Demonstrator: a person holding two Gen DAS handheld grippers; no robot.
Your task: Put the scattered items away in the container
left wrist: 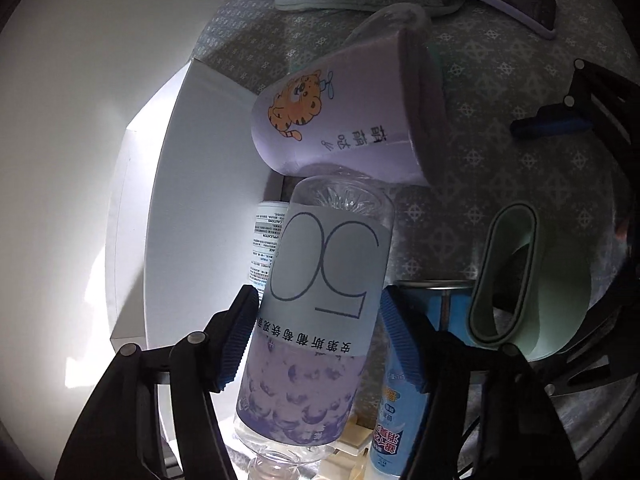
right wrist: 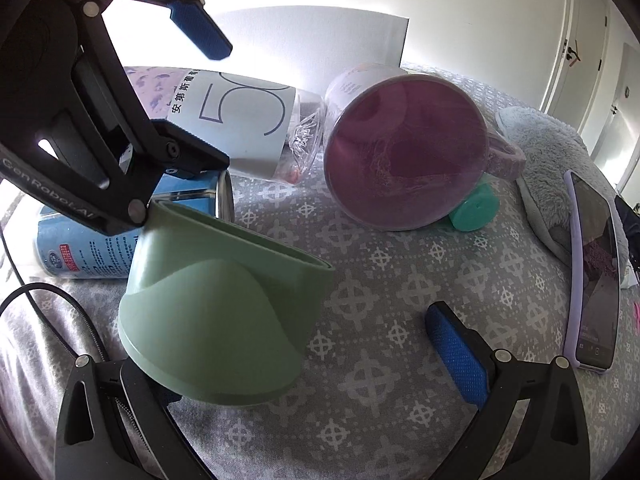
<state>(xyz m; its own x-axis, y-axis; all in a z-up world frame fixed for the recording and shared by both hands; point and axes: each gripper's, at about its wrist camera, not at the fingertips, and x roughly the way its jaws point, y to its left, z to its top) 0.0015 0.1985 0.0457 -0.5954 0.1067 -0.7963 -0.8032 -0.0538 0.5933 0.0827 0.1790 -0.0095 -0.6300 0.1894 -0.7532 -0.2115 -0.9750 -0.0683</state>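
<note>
A clear plastic bottle with a grey-and-purple "50" label lies between the blue pads of my left gripper; the pads stand a little off its sides, so the gripper is open around it. The bottle also shows in the right wrist view. A purple tiger mug lies on its side just beyond the bottle. A green cup lies tipped over by my right gripper, which is open; its left finger is hidden behind the cup. A white container wall stands to the left.
A blue can lies on the patterned grey cloth. A teal roll sits behind the mug. A phone in a lilac case and a fluffy grey slipper lie at the right. A white tube lies in the container.
</note>
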